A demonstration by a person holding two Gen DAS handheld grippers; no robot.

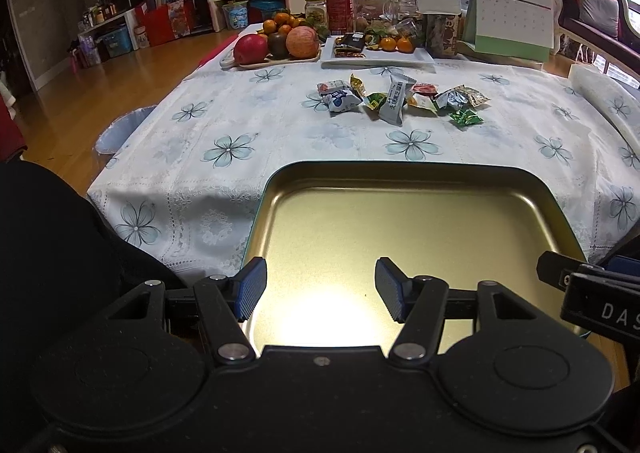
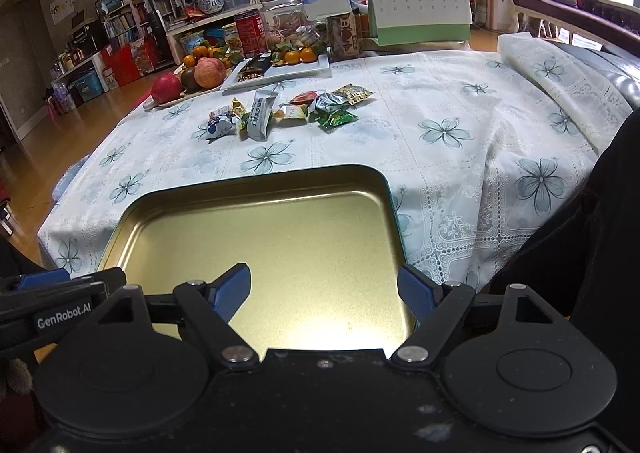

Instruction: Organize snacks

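Left gripper (image 1: 321, 288): jaws apart, nothing between the blue pads, poised over the near part of the gold tin tray (image 1: 420, 173). Tray holds nothing; its near edge is hidden under the gripper body.

Right gripper (image 2: 325, 293): jaws spread wide, nothing between them. Left finger over the tray floor, right finger at the tray's right rim (image 2: 394, 213). The two grippers sit side by side; each shows at the edge of the other's view.

Snack pile (image 1: 400, 97): loose wrapped packets in a row on the flowered tablecloth (image 1: 224, 157), well beyond the tray's far rim, apart from both grippers. Left end, a white-and-blue packet (image 1: 342, 100); middle, a long grey packet (image 1: 394, 101) lying tilted over its neighbours; right end, a green packet (image 1: 465, 118) slightly nearer than the rest.

Open cloth lies between tray and pile, and more to the right of the pile. Left table edge drops to wood floor just beside the tray's left side. Behind the pile: fruit board (image 1: 276, 45) at left, white plate (image 1: 376, 53) centre, desk calendar (image 1: 512, 17) right.
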